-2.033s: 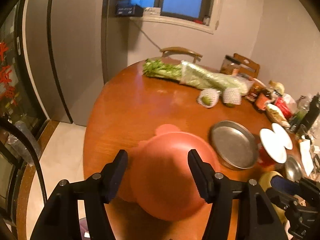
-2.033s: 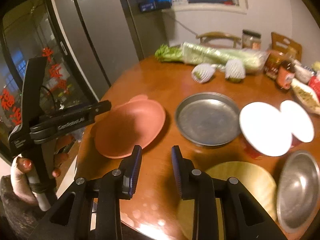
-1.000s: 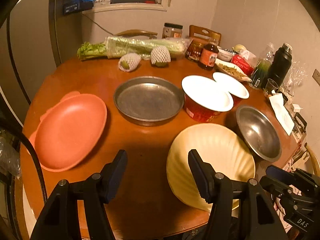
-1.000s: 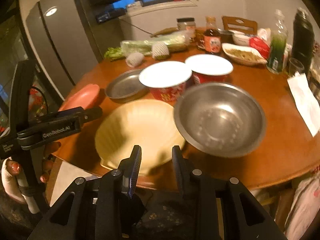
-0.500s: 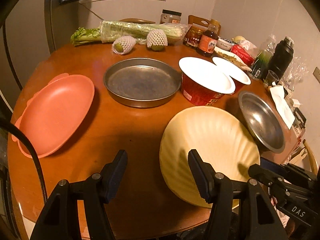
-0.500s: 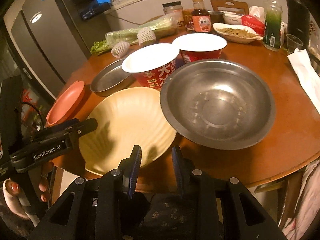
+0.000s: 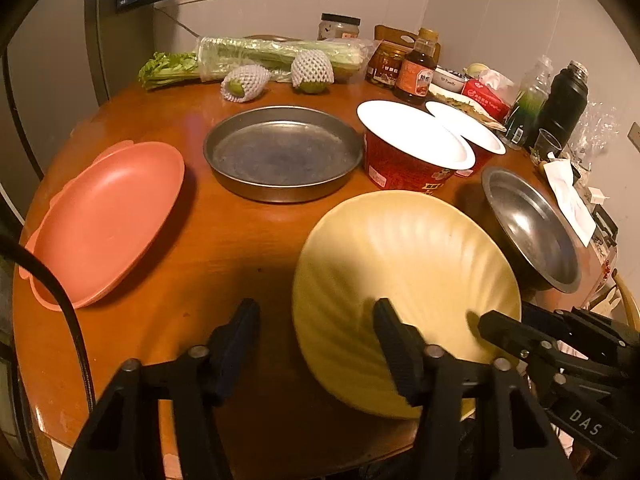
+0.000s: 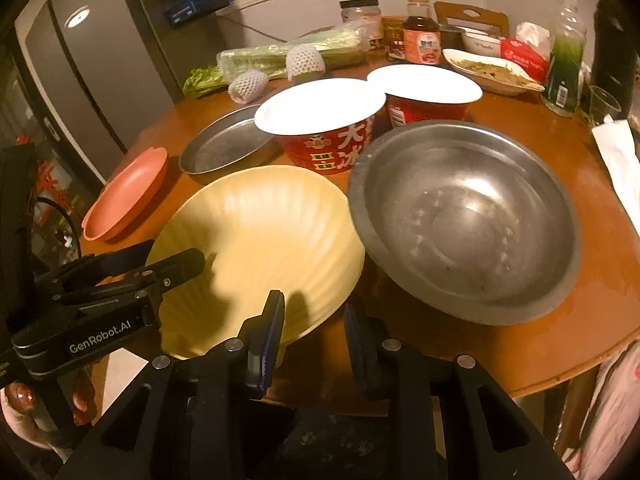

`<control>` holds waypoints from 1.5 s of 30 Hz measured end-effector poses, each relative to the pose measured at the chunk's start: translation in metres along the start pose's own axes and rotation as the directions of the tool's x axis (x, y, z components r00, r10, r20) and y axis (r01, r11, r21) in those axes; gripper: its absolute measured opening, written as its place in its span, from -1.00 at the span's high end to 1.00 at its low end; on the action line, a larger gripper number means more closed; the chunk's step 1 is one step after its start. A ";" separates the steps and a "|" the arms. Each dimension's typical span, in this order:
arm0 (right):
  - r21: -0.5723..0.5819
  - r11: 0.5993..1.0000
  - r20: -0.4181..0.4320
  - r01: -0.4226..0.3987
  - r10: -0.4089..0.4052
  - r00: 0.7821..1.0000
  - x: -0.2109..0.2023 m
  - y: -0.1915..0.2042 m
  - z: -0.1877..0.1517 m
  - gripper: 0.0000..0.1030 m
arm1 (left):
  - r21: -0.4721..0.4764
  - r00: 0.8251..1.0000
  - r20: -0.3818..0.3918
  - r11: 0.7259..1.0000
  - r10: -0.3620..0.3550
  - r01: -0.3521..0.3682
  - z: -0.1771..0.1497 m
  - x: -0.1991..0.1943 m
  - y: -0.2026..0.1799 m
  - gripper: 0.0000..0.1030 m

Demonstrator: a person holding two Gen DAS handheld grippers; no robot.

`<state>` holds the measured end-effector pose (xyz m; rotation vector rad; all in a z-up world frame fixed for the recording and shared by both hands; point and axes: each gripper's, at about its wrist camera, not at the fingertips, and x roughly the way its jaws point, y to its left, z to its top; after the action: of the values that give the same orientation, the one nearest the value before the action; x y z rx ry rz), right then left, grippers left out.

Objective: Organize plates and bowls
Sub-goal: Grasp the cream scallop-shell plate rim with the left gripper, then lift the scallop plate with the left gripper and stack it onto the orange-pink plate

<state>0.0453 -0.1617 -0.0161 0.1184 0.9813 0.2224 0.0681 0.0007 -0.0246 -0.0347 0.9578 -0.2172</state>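
- Yellow shell-shaped plate [image 7: 404,272], in the left wrist view, lies at the near edge of the round wooden table [image 7: 224,248], in front of the left gripper [image 7: 316,336] and a little toward its right. The right finger [image 7: 394,340] is over the plate's near rim and the left finger is over bare wood, so the jaws stand wide apart and hold nothing. The right gripper [image 7: 500,332] comes in from the right side, at the same rim.
- This view also shows the whole pink plate [image 7: 104,220] at the far left, well apart, and the flat steel pan [image 7: 280,156] behind.
- In the right wrist view, the yellow plate [image 8: 260,248] lies ahead and to the left of the right gripper [image 8: 314,320]. Its left finger overlaps the near rim, and the jaws are parted and empty. I judge both grippers are about equally near.
- Only this view shows clearly that the steel bowl [image 8: 464,220] is just beside the plate, its rim seeming to overlap the plate's right edge. It also shows the left gripper [image 8: 160,260] from the side, above the left rim.
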 end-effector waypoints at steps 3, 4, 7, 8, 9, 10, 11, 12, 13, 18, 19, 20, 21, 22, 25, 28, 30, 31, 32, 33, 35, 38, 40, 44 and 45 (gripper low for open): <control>-0.027 1.000 0.000 0.003 -0.003 1.000 0.004 0.006 0.001 0.47 | -0.001 1.000 0.003 1.000 -0.014 0.014 -0.002 -0.002 0.000 0.11; -0.034 0.999 -0.004 0.005 -0.005 1.000 0.006 0.008 0.002 0.49 | -0.002 1.000 0.002 1.000 -0.022 0.022 -0.002 -0.002 0.000 0.14; -0.054 0.998 -0.001 0.018 -0.019 1.000 0.010 0.014 0.002 0.50 | 0.001 1.000 0.000 1.000 -0.013 0.013 -0.003 -0.003 0.002 0.20; -0.060 0.998 -0.003 0.026 -0.026 1.000 0.012 0.016 0.003 0.50 | -0.002 1.000 -0.001 1.000 -0.006 0.006 -0.002 -0.004 0.004 0.20; -0.063 0.998 -0.005 0.023 -0.024 1.000 0.013 0.018 0.004 0.50 | -0.010 1.000 -0.002 1.000 0.000 0.000 -0.002 -0.005 0.007 0.21; -0.066 0.998 -0.009 0.015 -0.016 1.000 0.014 0.020 0.005 0.50 | -0.018 1.000 -0.001 1.000 -0.001 0.001 -0.003 -0.006 0.010 0.21; -0.071 0.997 -0.013 0.011 -0.012 1.000 0.015 0.022 0.006 0.50 | -0.026 1.000 0.001 1.000 -0.001 0.001 -0.004 -0.008 0.013 0.21; -0.082 0.997 -0.017 0.009 -0.010 1.000 0.016 0.026 0.007 0.51 | -0.039 1.000 0.005 0.999 0.003 -0.003 -0.005 -0.011 0.017 0.21; -0.092 0.996 -0.017 0.006 -0.007 1.000 0.016 0.028 0.008 0.51 | -0.048 1.000 0.008 0.999 0.005 -0.005 -0.005 -0.013 0.021 0.21; -0.156 0.988 0.007 -0.022 0.023 1.000 0.012 0.054 0.021 0.51 | -0.109 0.998 0.045 0.994 0.034 -0.029 -0.004 -0.035 0.044 0.21; -0.170 0.985 0.016 -0.031 0.034 0.999 0.012 0.062 0.027 0.51 | -0.124 0.998 0.054 0.992 0.045 -0.038 -0.004 -0.039 0.050 0.21; -0.181 0.983 0.024 -0.038 0.043 0.999 0.011 0.068 0.031 0.51 | -0.136 0.997 0.061 0.990 0.054 -0.045 -0.003 -0.043 0.055 0.21; -0.194 0.980 0.033 -0.046 0.053 0.998 0.010 0.075 0.034 0.51 | -0.149 0.995 0.069 0.987 0.066 -0.055 -0.002 -0.047 0.061 0.21; -0.216 0.975 0.039 -0.051 0.061 0.997 0.011 0.084 0.039 0.51 | -0.160 0.994 0.074 0.985 0.078 -0.065 -0.002 -0.050 0.067 0.21; -0.266 0.962 0.047 -0.061 0.076 0.996 0.016 0.106 0.050 0.51 | -0.201 0.990 0.087 0.975 0.111 -0.092 0.001 -0.057 0.085 0.21; -0.294 0.952 0.047 -0.082 0.100 0.994 0.022 0.124 0.060 0.51 | -0.235 0.987 0.093 0.966 0.133 -0.108 0.004 -0.061 0.100 0.21; -0.311 0.946 0.046 -0.090 0.110 0.993 0.027 0.133 0.067 0.51 | -0.252 0.984 0.099 0.960 0.147 -0.118 0.006 -0.064 0.108 0.21; -0.321 0.943 0.044 -0.091 0.111 0.993 0.030 0.138 0.071 0.51 | -0.257 0.983 0.099 0.958 0.153 -0.123 0.007 -0.064 0.112 0.21; -0.328 0.940 0.044 -0.091 0.112 0.993 0.032 0.141 0.075 0.51 | -0.270 0.982 0.101 0.954 0.159 -0.126 0.009 -0.065 0.116 0.21; -0.334 0.938 0.046 -0.091 0.113 0.993 0.034 0.146 0.078 0.51 | -0.279 0.982 0.102 0.952 0.161 -0.127 0.010 -0.065 0.120 0.21; -0.343 0.935 0.047 -0.093 0.116 0.992 0.039 0.153 0.086 0.51 | -0.293 0.980 0.100 0.946 0.171 -0.135 0.014 -0.064 0.126 0.21; -0.360 0.928 0.042 -0.097 0.120 0.992 0.048 0.163 0.097 0.51 | -0.316 0.980 0.087 0.938 0.181 -0.145 0.019 -0.061 0.136 0.21; -0.369 0.924 0.035 -0.101 0.123 0.992 0.056 0.169 0.103 0.51 | -0.326 0.980 0.076 0.933 0.184 -0.150 0.022 -0.059 0.142 0.21; -0.382 0.918 0.019 -0.103 0.120 0.993 0.072 0.177 0.110 0.51 | -0.338 0.978 0.054 0.925 0.202 -0.172 0.026 -0.052 0.152 0.21; -0.385 0.917 0.016 -0.102 0.117 0.993 0.075 0.179 0.112 0.51 | -0.343 0.977 0.043 0.922 0.208 -0.181 0.027 -0.050 0.154 0.21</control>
<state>0.1551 0.0300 0.0201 -0.1817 0.8767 0.5104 0.0886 0.1597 0.0117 -0.2612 0.9047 0.1345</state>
